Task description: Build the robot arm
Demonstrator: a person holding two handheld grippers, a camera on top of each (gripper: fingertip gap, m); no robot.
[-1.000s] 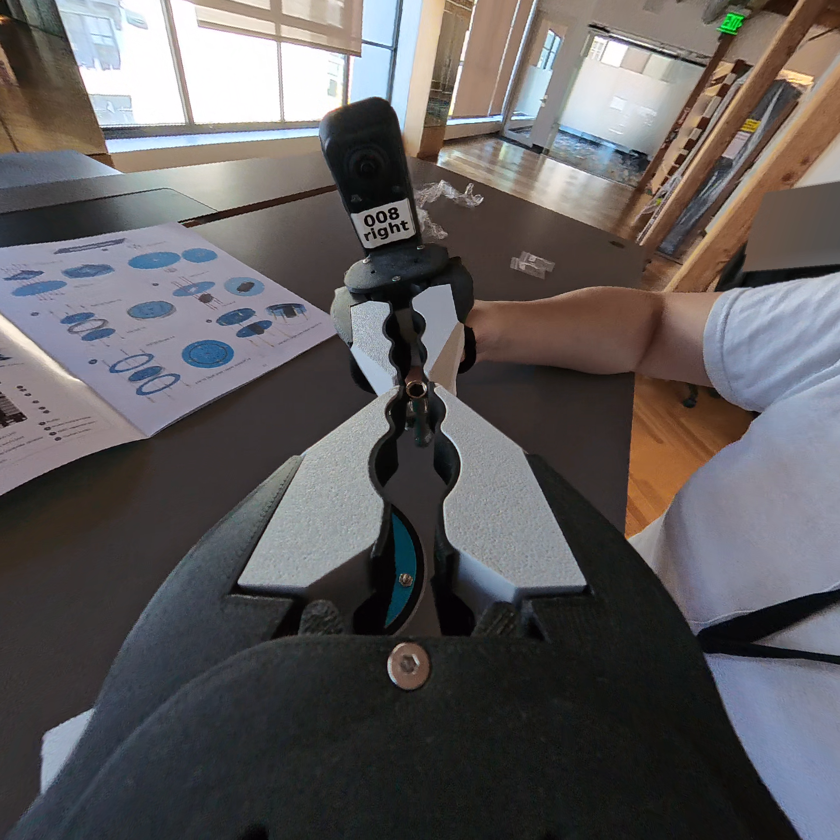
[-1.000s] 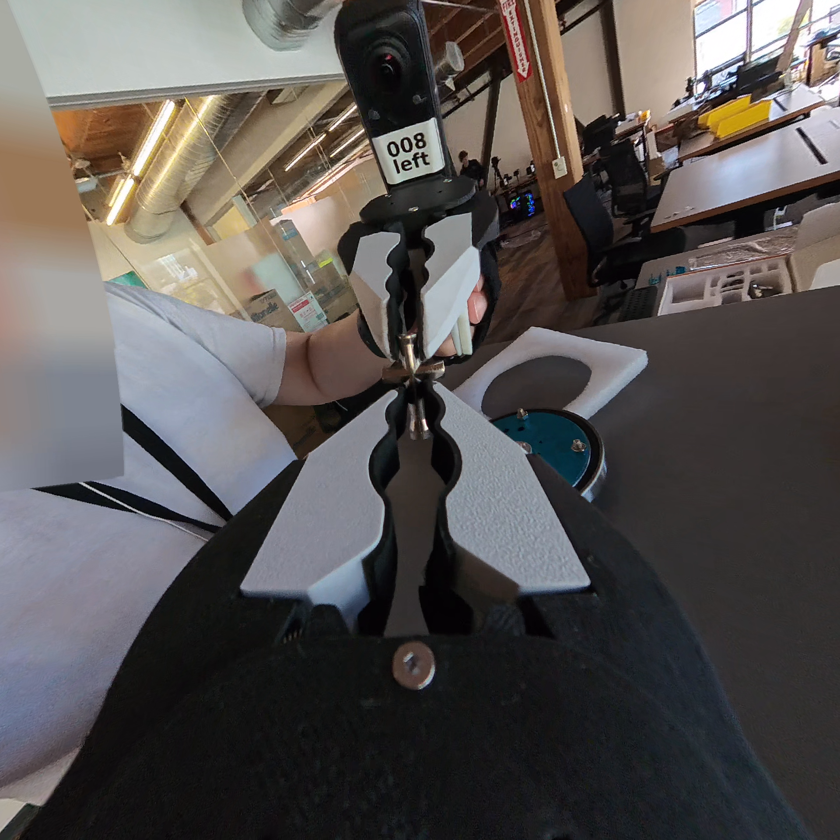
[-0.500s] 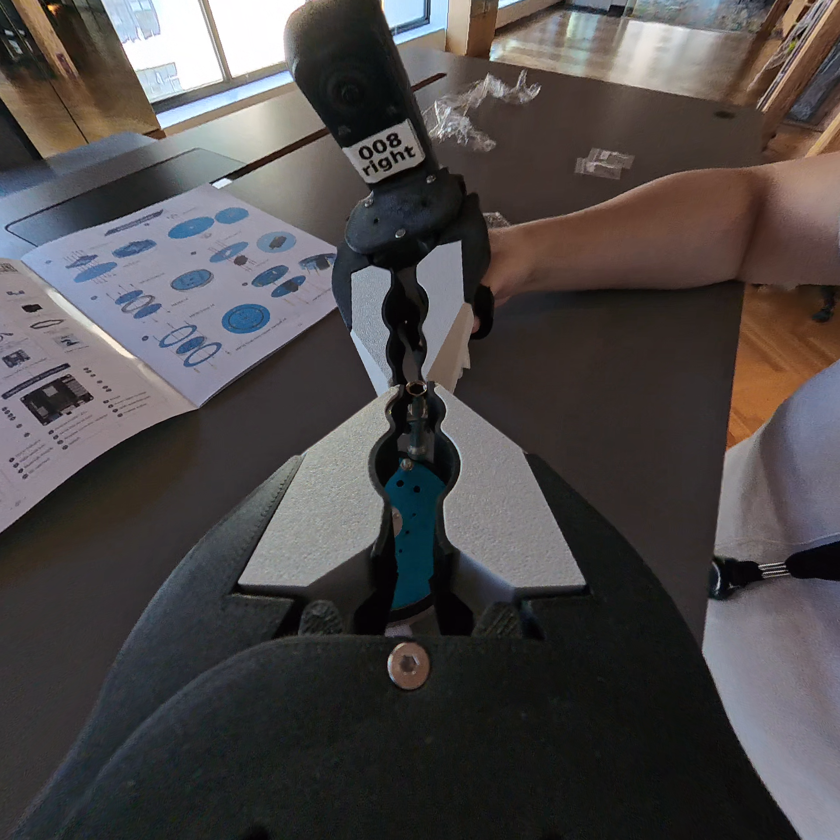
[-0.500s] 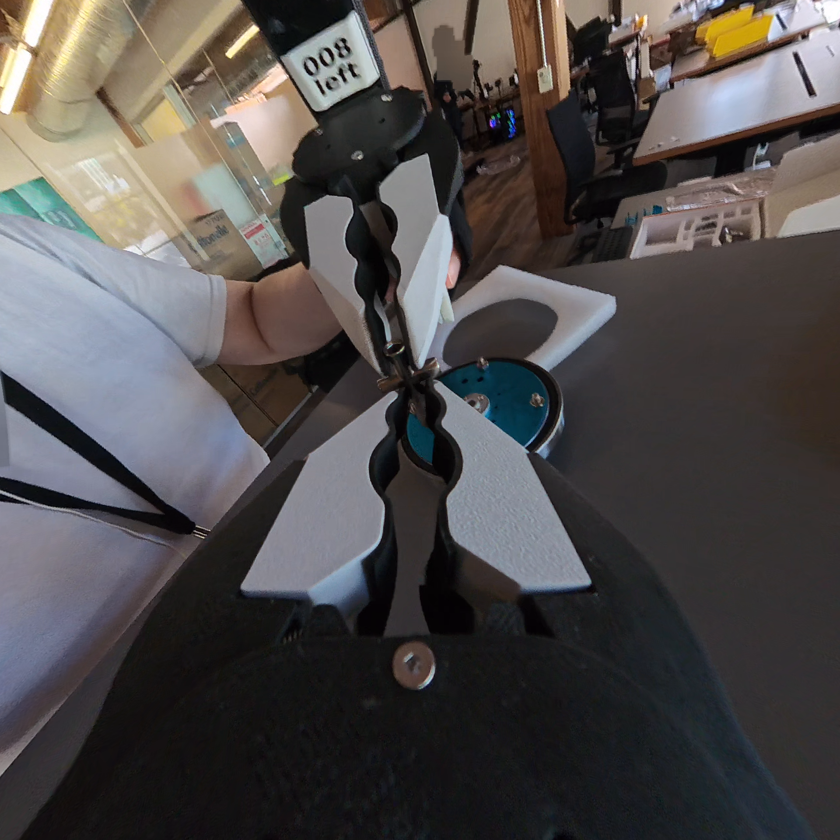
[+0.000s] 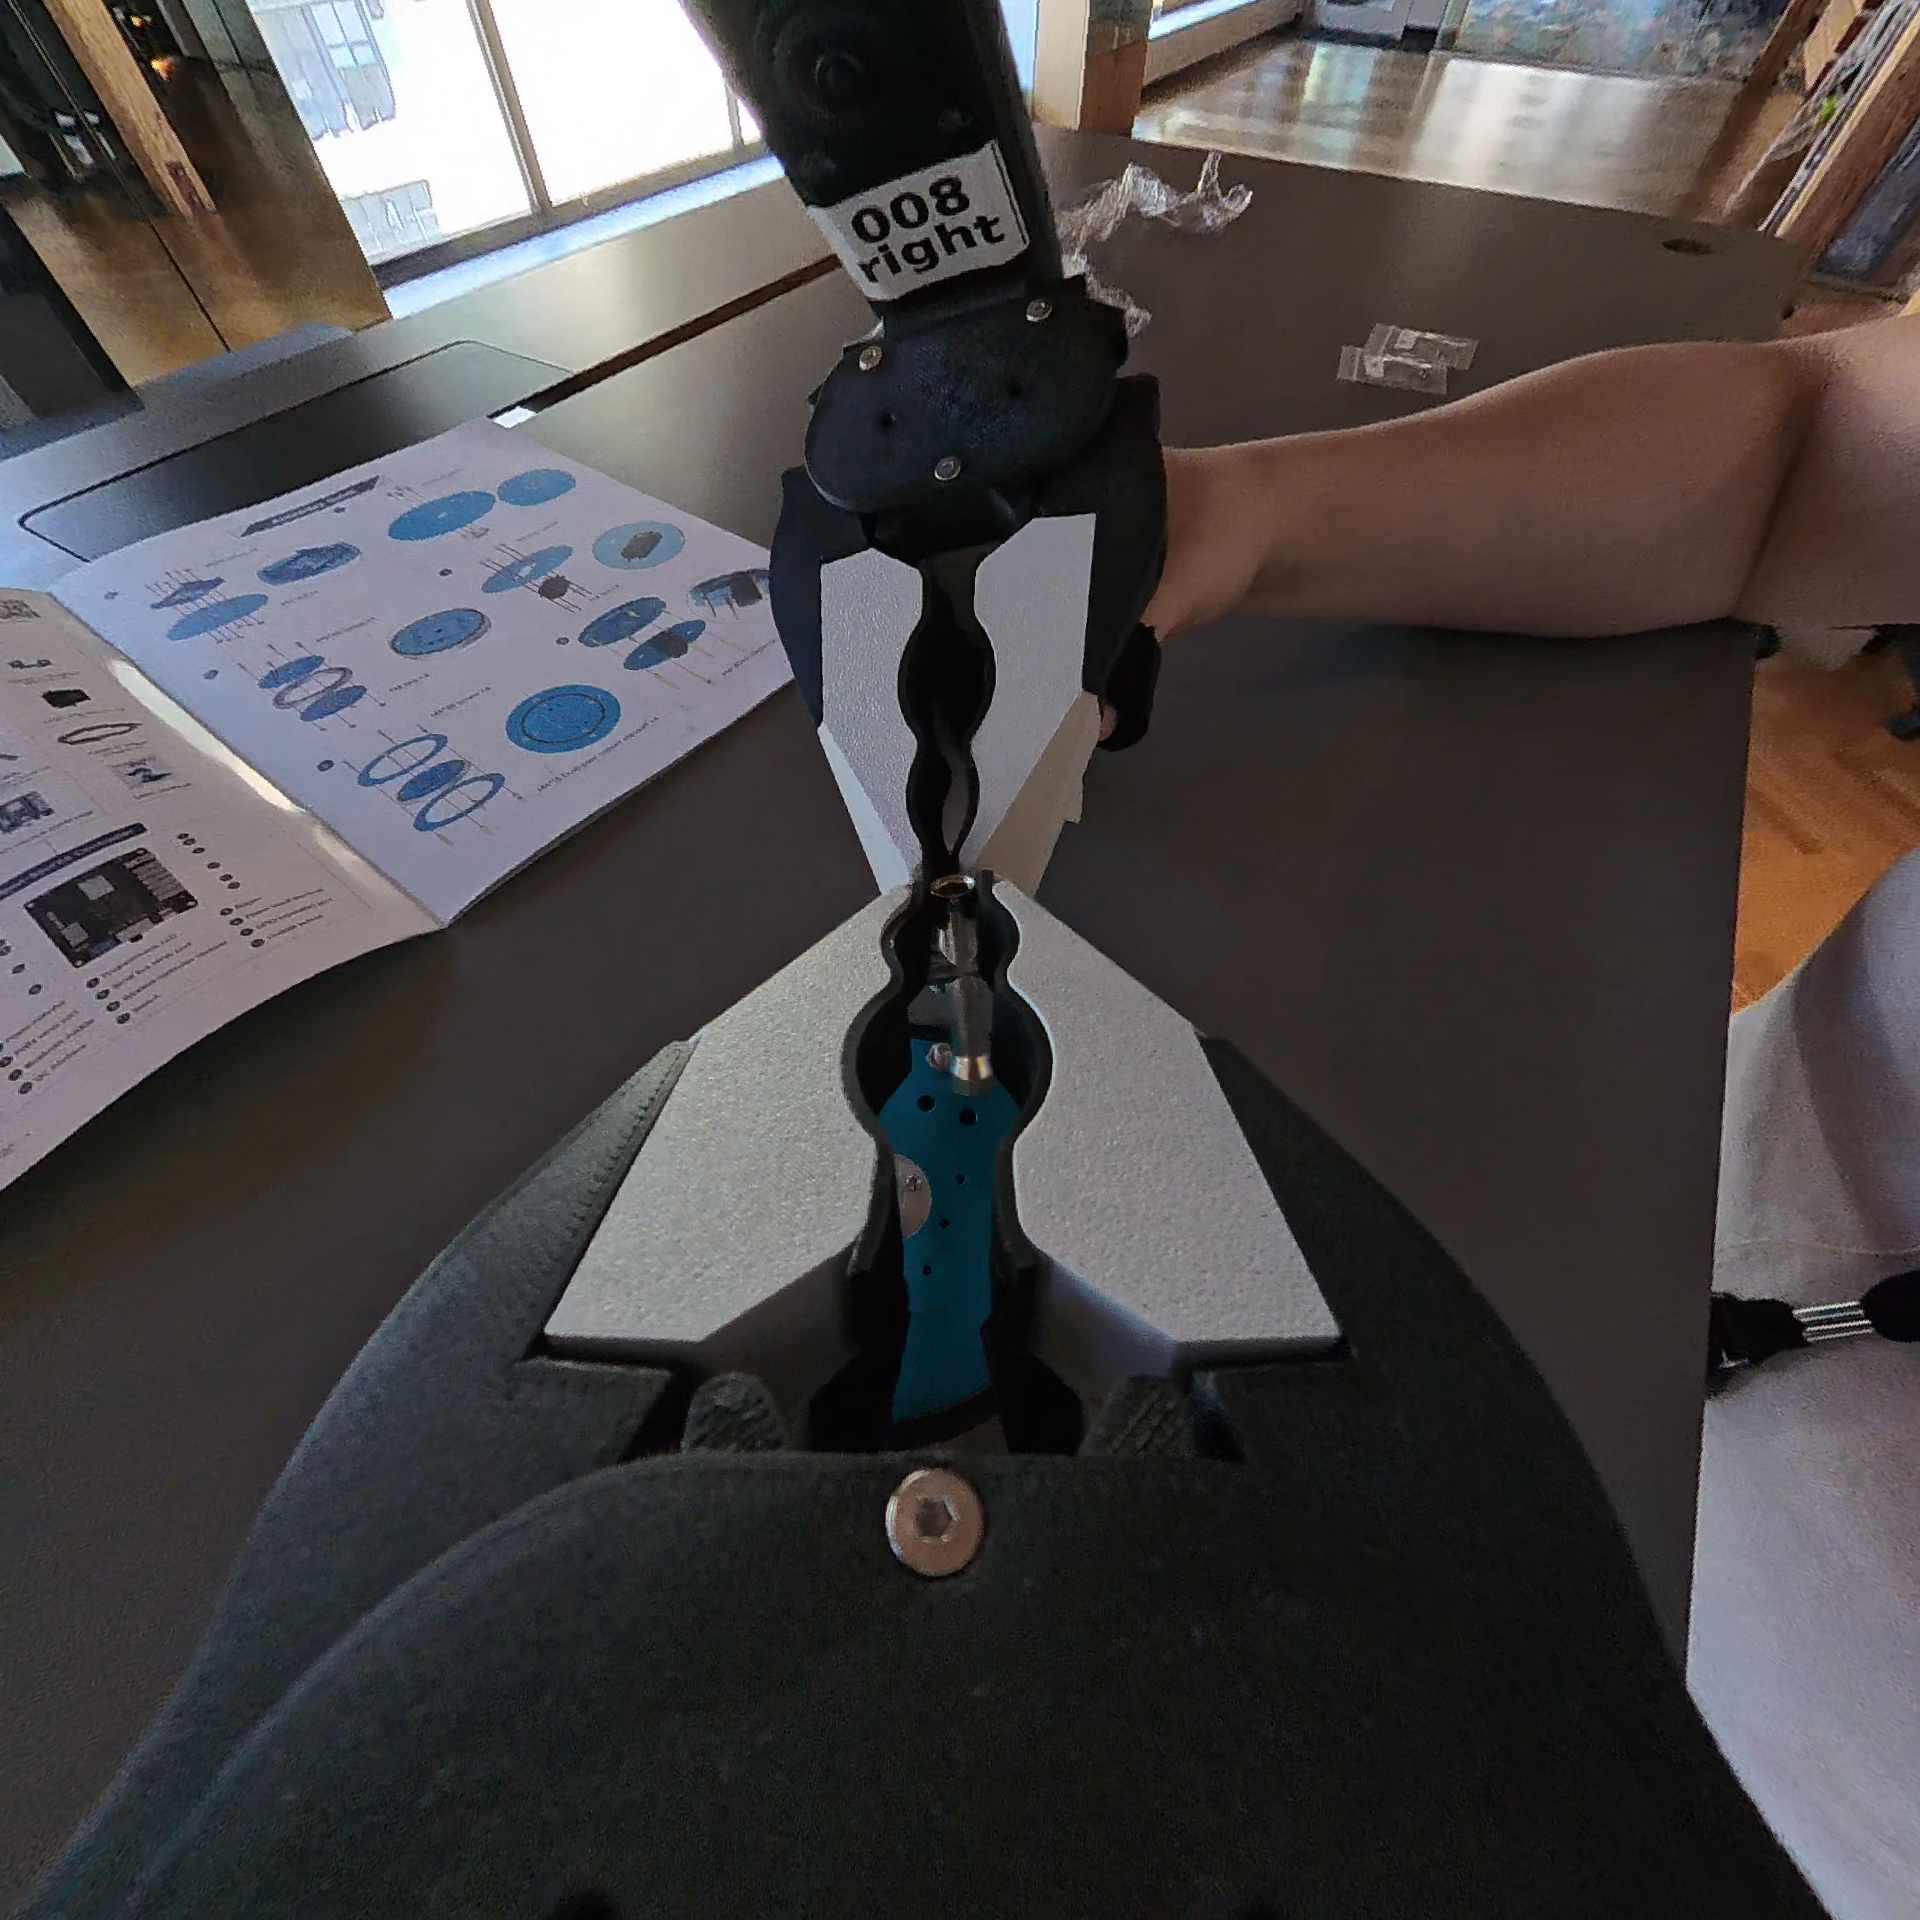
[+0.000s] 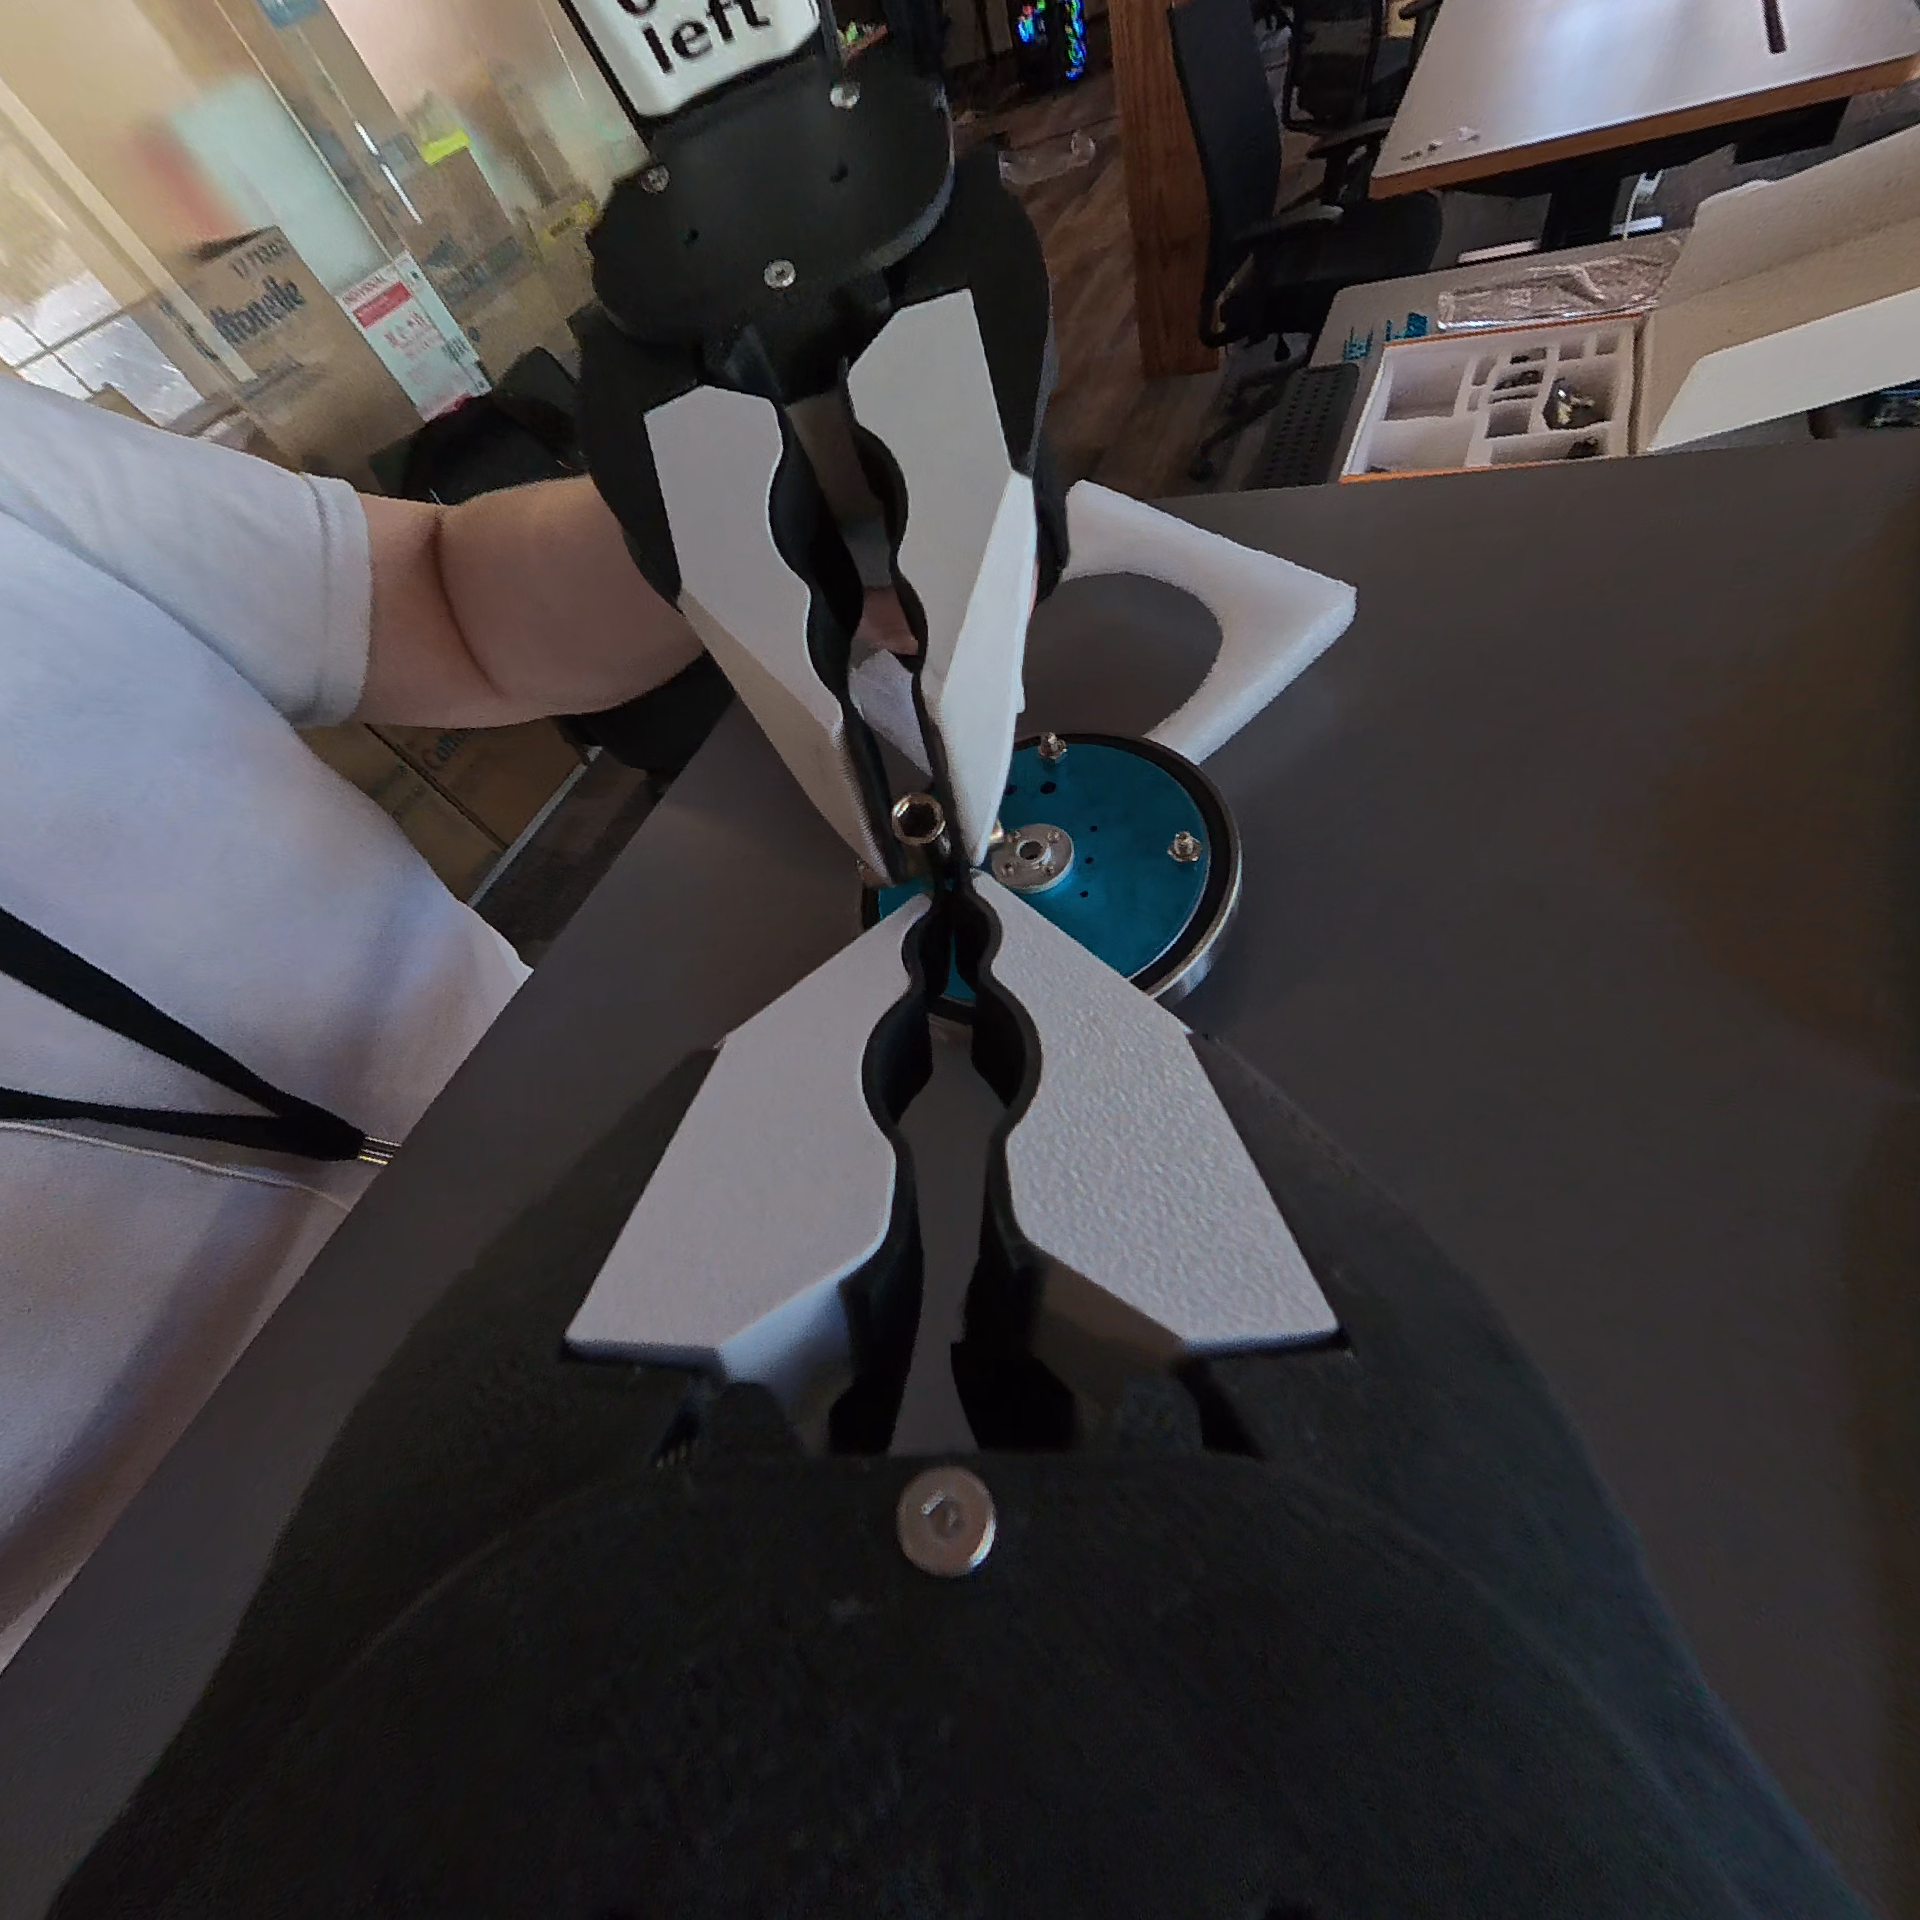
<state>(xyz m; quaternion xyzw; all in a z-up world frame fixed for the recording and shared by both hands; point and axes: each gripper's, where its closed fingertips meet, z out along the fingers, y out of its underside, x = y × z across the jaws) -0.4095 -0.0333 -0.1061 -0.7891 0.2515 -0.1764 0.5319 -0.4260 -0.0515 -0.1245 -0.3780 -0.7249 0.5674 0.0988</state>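
Note:
My left gripper [image 5: 951, 896] is shut on a small metal standoff [image 5: 961, 977] with a hex socket in its top. The standoff points down at a round blue disc [image 5: 940, 1195] seen through the gap between my fingers. In the right wrist view the disc [image 6: 1117, 862] lies flat on the dark table [image 6: 1558, 831], with a silver rim, a centre hub and small screws. My right gripper [image 6: 940, 906] is shut, tip to tip with the left gripper [image 6: 916, 836], right beside the standoff's top [image 6: 916, 821]. Whether it pinches the standoff is hidden.
An open instruction booklet [image 5: 364, 707] lies on the table to the left. A white foam piece with a round cutout [image 6: 1257, 623] sits behind the disc. Clear plastic bags [image 5: 1408, 353] and crumpled wrap [image 5: 1153, 203] lie farther off. The person's forearm [image 5: 1507, 499] crosses the table edge. Left and right tips are no more than a few centimetres apart.
Both grippers have tilted and come down together, still tip to tip. The blue disc now lies just under the standoff's lower end.

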